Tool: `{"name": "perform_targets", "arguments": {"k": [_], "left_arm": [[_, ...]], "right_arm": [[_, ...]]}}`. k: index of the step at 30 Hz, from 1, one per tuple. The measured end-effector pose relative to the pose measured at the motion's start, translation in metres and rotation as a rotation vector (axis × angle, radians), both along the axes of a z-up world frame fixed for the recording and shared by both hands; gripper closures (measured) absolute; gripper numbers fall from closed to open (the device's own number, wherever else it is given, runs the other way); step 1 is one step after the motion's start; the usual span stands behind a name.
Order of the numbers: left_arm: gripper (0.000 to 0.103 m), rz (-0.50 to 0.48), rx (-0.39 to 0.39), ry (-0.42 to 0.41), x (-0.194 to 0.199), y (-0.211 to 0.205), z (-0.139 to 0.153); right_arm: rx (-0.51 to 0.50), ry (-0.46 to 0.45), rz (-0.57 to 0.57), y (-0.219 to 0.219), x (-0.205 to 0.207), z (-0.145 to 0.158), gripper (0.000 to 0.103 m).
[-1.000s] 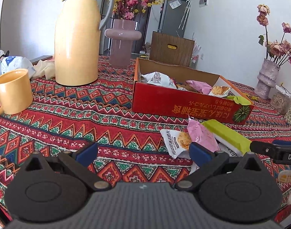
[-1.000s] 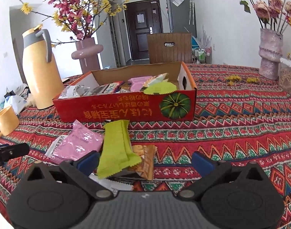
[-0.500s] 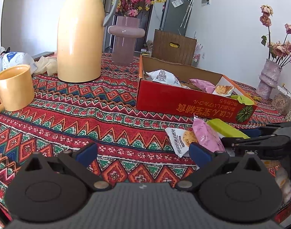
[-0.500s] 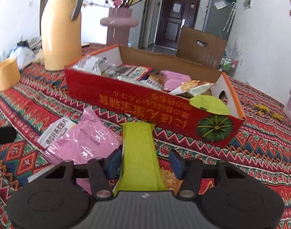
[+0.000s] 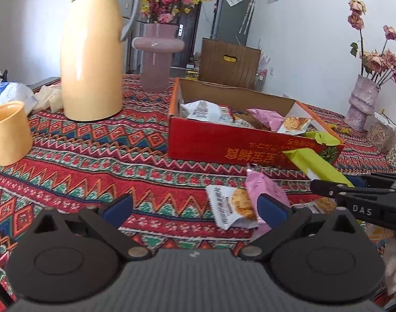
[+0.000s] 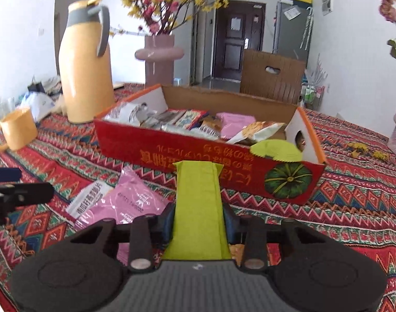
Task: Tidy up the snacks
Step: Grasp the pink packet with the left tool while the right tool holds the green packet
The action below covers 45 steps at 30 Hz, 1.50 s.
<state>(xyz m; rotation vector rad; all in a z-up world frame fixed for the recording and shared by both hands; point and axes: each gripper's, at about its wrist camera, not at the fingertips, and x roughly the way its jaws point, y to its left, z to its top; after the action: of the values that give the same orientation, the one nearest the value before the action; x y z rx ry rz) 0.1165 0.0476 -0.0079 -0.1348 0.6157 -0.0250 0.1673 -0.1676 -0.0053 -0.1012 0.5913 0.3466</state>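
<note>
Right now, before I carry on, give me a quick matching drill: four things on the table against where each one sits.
Things:
1. green packet
2. pink packet
3. mug
4. thermos

Places:
A. far left on the cloth
B. between the right gripper's closing jaws
C. flat on the cloth before the red box
D. upright beside the vase

Pairs: 1-B, 2-C, 3-A, 4-D

White walls [image 6: 354, 52], bright daylight. Dark door [image 6: 234, 49] at far end, grey fridge [image 6: 292, 28] beside it. Brown chair back [image 6: 272, 74] behind table [image 6: 354, 189] with red patterned cloth. Pink vase [image 5: 361, 104] with dried roses by right wall.
</note>
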Motion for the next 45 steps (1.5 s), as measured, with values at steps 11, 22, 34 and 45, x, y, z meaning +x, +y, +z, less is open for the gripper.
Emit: {"name": "perform_targets", "arguments": {"k": [11, 22, 34, 45], "left_arm": [[0.0, -0.086, 0.121, 0.078, 0.035, -0.072, -0.004], [0.002, -0.027, 0.257, 0.176, 0.062, -0.111, -0.022], [0.028, -0.003, 0.286, 0.193, 0.065, -0.121, -0.033], [0.046, -0.016, 0.256, 0.162, 0.058, -0.115, -0.025]], "right_arm": [[0.108, -0.051, -0.119, -0.058, -0.014, 0.0, 0.067], [0.173, -0.036, -0.15, -0.084, -0.01, -0.013, 0.067], [0.217, -0.029, -0.136, -0.091, -0.011, -0.019, 0.067], [0.217, -0.035, -0.136, -0.089, -0.013, -0.016, 0.067]]}}
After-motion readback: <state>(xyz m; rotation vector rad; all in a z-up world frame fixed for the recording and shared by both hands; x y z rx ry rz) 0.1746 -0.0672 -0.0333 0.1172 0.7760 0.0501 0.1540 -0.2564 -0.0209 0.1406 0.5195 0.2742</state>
